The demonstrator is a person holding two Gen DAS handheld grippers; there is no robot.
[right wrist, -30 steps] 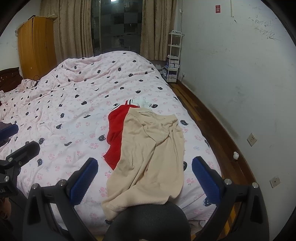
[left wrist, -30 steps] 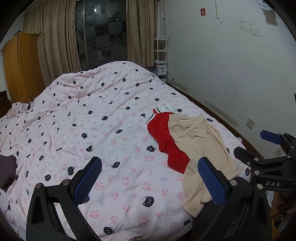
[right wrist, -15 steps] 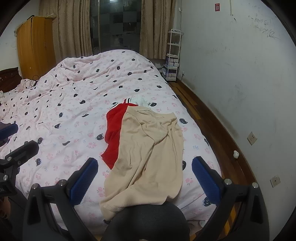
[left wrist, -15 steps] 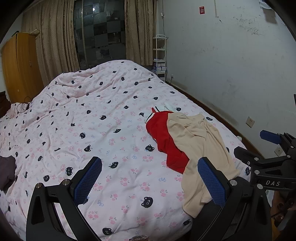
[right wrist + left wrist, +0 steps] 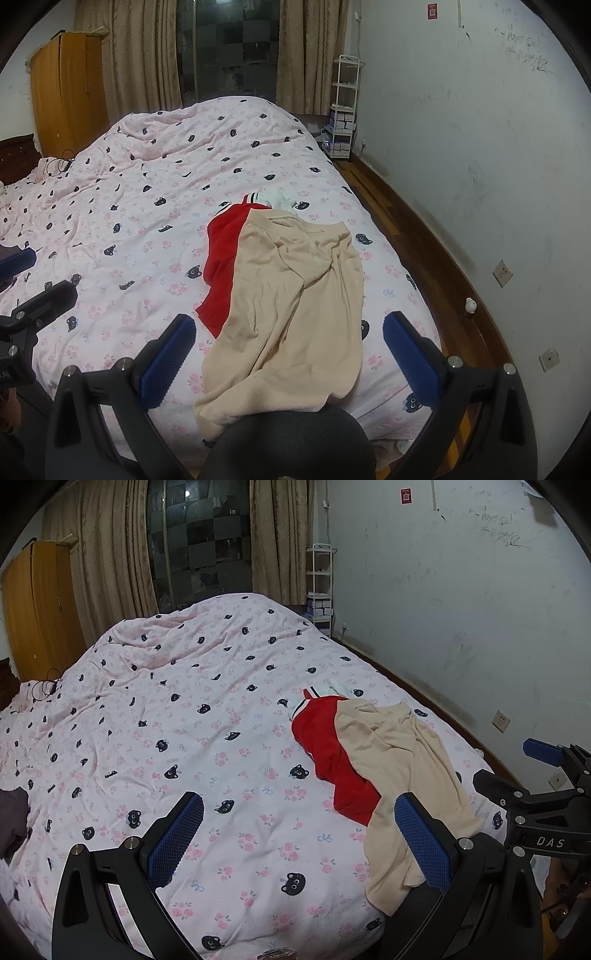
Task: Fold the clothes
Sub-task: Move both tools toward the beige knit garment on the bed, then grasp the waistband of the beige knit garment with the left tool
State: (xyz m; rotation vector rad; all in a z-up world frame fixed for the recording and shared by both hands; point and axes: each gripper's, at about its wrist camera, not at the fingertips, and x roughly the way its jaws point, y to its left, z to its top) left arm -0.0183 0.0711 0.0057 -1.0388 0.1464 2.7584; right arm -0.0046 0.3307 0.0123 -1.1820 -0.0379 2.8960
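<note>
Pink bedding printed with black cat faces and small roses covers the bed (image 5: 229,716) that fills both views, with brown curtains and a scuffed white wall behind. Over its near edge the right gripper (image 5: 288,354) hovers with its blue pads spread wide and nothing between them. Straight ahead of it, between the two pads as the right wrist view frames it, lies the beige knit top (image 5: 291,314). That top's long axis runs from the near edge of the bed away toward the curtains, roughly in line with the gripper's own forward direction, and its near hem droops over the mattress edge just above a dark rounded chair back (image 5: 288,439). A red garment (image 5: 221,258) lies partly under the top's left side, and a white piece with a striped trim (image 5: 275,197) peeks out at the far end. The left gripper (image 5: 299,834), equally wide and empty, faces mostly bare bedding; the beige knit top (image 5: 402,768) sits off to its right, beyond its right pad. By this layout the right gripper looks the nearer one for a first pinch on the top's near hem, while the left would have to travel rightward across the red garment (image 5: 332,753).
</note>
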